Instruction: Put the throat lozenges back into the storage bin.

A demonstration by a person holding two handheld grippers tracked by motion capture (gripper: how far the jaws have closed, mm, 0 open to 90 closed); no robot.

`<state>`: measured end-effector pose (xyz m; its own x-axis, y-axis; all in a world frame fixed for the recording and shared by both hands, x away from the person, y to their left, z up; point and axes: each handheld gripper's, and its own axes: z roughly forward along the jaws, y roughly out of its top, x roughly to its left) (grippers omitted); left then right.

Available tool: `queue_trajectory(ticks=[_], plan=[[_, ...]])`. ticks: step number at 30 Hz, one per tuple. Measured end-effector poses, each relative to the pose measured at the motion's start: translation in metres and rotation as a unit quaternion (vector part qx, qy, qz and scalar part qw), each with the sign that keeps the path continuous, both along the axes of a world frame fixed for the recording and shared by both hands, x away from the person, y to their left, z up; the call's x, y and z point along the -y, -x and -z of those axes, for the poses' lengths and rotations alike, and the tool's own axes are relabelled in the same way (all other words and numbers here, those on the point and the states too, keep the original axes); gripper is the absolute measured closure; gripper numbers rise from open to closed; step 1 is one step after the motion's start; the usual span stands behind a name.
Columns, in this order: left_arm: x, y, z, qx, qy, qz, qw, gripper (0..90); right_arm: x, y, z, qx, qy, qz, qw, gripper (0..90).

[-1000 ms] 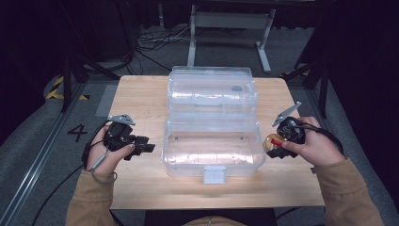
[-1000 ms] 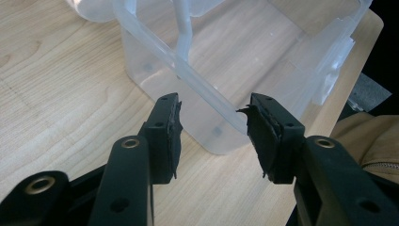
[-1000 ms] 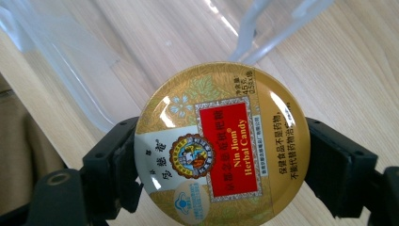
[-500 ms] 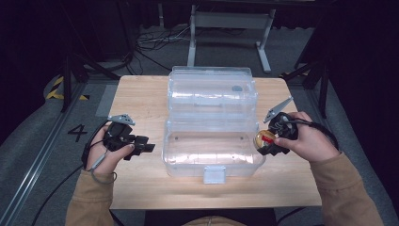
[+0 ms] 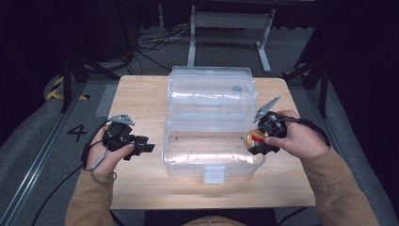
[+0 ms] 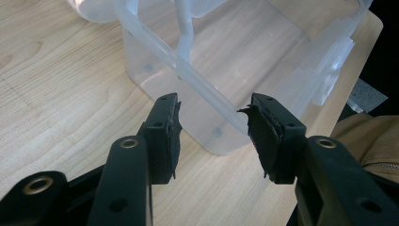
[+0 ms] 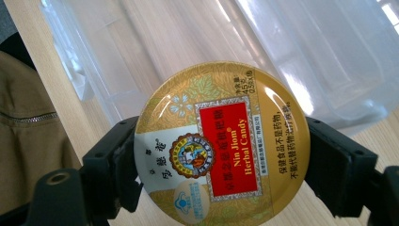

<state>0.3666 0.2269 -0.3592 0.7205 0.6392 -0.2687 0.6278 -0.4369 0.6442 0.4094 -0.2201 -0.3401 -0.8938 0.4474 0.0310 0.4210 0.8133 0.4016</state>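
Candy tin: round, gold, red label reading "Nin Jiom Herbal Candy", clamped across its rim by the right tongs, one black jaw on each side, lid face toward the right gripper view's camera. In the high view the tin sits at the right end of the clear plastic box, over its right rim, off the bench. Can't tell if tin touches the rim.

Box: transparent, lid swung open toward the far side, white latch tab on the near wall. Centred on the wooden bench.

Left tongs: jaws wide apart, nothing between the pads, pointing at the box's left end wall, just short of it. In the high view the left tongs sit low over the bench, left of the box, apart from it.

Person's tan sleeves come in from the near edge.
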Motion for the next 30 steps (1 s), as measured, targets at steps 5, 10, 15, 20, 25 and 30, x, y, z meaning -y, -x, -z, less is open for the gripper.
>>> queue_trajectory(ticks=[5, 10, 15, 20, 25, 30], plan=[[0.000, 0.000, 0.000, 0.000, 0.000, 0.000, 1.0000, 54.2, -0.006, -0.002, 0.003, -0.001, 0.002, -0.007, 1.0000, 19.7], [-0.001, 0.000, 0.000, 0.000, 0.000, 0.000, 1.0000, 54.3, -0.013, -0.003, 0.008, -0.005, 0.003, -0.010, 0.9999, 19.7], [-0.001, 0.000, 0.000, 0.000, 0.000, 0.000, 1.0000, 54.2, -0.018, -0.005, 0.012, -0.009, 0.008, -0.013, 0.9998, 19.7], [-0.001, 0.000, 0.000, 0.000, 0.000, -0.001, 1.0000, 54.2, -0.022, -0.006, 0.019, -0.014, 0.016, -0.011, 0.9997, 19.7], [-0.001, 0.000, 0.000, -0.001, 0.000, 0.000, 1.0000, 54.1, -0.025, -0.007, 0.024, -0.016, 0.023, -0.004, 0.9996, 19.7], [-0.001, 0.000, 0.000, -0.001, 0.001, 0.000, 1.0000, 54.1, -0.028, -0.008, 0.032, -0.019, 0.029, 0.005, 0.9994, 19.7]])
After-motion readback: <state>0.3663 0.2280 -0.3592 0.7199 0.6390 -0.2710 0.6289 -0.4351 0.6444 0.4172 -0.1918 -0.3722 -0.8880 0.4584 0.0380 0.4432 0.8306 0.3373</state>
